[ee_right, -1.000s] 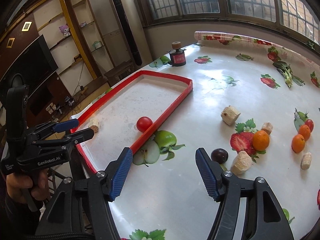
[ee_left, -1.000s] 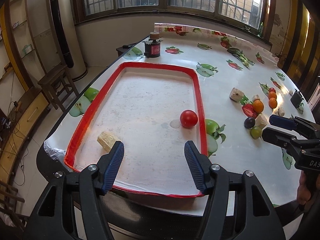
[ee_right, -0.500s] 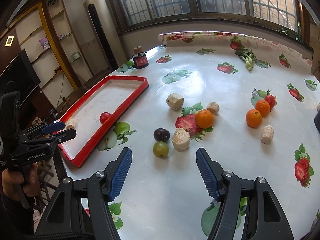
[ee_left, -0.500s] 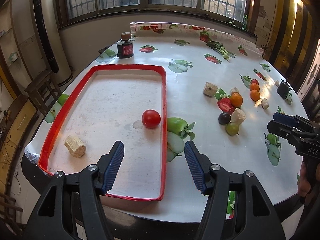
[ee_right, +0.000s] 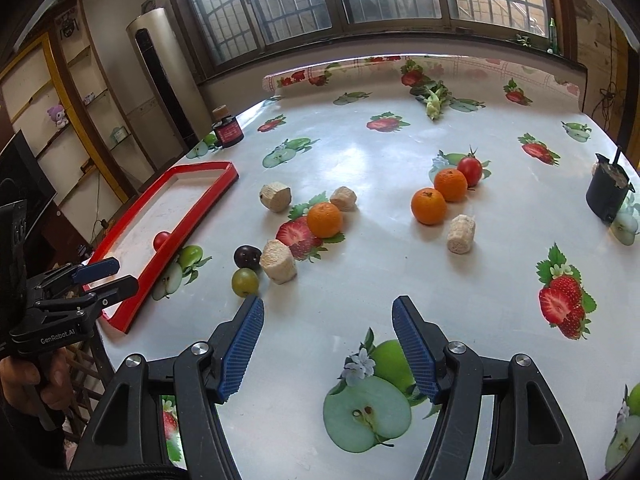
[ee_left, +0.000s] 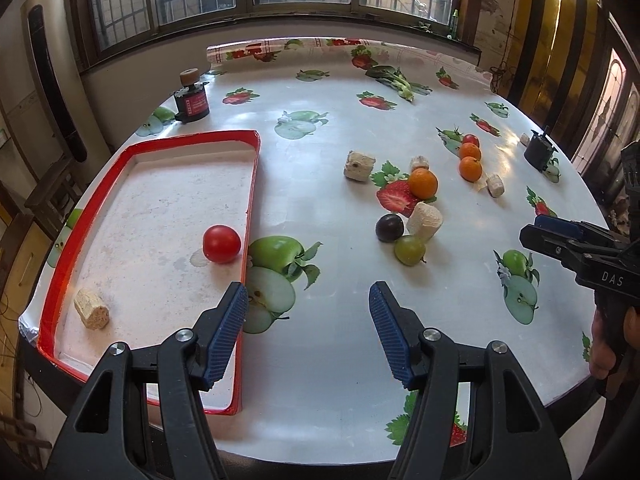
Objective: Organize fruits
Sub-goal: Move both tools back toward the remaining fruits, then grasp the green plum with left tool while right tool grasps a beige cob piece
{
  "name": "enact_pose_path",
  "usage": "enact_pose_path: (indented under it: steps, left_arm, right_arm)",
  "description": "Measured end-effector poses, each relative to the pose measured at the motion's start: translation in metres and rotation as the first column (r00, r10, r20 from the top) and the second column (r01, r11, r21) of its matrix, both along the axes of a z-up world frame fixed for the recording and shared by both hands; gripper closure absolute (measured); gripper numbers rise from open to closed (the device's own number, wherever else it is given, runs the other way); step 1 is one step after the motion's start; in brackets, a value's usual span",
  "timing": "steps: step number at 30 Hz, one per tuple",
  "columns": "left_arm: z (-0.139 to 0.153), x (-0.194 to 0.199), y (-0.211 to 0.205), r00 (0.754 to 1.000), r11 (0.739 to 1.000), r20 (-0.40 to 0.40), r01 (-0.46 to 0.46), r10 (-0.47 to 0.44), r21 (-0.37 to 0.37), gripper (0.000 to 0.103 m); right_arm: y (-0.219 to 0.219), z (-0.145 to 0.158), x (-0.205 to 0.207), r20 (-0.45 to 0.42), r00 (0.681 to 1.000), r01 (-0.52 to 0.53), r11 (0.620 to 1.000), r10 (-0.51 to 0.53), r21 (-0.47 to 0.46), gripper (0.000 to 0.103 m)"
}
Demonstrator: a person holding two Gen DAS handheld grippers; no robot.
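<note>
A red-rimmed tray [ee_left: 252, 184] on the left holds a red tomato [ee_left: 221, 244] and a beige chunk [ee_left: 92, 312]. To its right on the tablecloth lie a dark plum [ee_left: 389, 227], a green fruit [ee_left: 409, 249], a beige chunk [ee_left: 425, 221] and an orange [ee_left: 423, 183]. Farther off are two oranges [ee_right: 428, 205] and a small tomato [ee_right: 469, 171]. My left gripper [ee_left: 308, 308] hangs open and empty over the tray's right rim. My right gripper [ee_right: 326, 320] is open and empty, just short of the green fruit [ee_right: 245, 282].
A black jar with a red label [ee_left: 192, 102] stands behind the tray. A black pot [ee_right: 608, 196] sits near the right edge, and a leafy vegetable [ee_right: 434, 98] lies at the back. More beige chunks are scattered around. A wooden chair [ee_left: 52, 196] stands left of the table.
Both grippers have swung to the right across the table. The tray has slid leftward in both views and the loose fruit now lies closer ahead. Jaws stayed as wide as before.
</note>
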State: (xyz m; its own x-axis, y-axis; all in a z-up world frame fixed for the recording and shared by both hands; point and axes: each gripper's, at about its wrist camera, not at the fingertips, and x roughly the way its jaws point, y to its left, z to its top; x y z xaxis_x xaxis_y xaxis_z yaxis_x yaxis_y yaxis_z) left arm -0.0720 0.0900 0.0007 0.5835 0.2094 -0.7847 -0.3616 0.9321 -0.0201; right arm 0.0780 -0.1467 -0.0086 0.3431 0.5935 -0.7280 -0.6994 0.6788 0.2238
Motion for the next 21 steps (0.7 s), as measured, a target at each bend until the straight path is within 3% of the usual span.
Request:
enact_pose_path:
  steps: [14, 21]
  left_arm:
    - [-0.017, 0.020, -0.017, 0.998, 0.997, -0.028, 0.058, -0.060, -0.058, 0.041]
    - [-0.028, 0.051, -0.032, 0.993, 0.989, -0.029, 0.110, -0.114, -0.102, 0.041]
  right_arm:
    - [-0.017, -0.013, 0.019, -0.014, 0.998, 0.066, 0.998, -0.066, -0.015, 0.034]
    - [-0.020, -0.020, 0.033, -0.038, 0.995, 0.087, 0.996, -0.088, -0.019, 0.035]
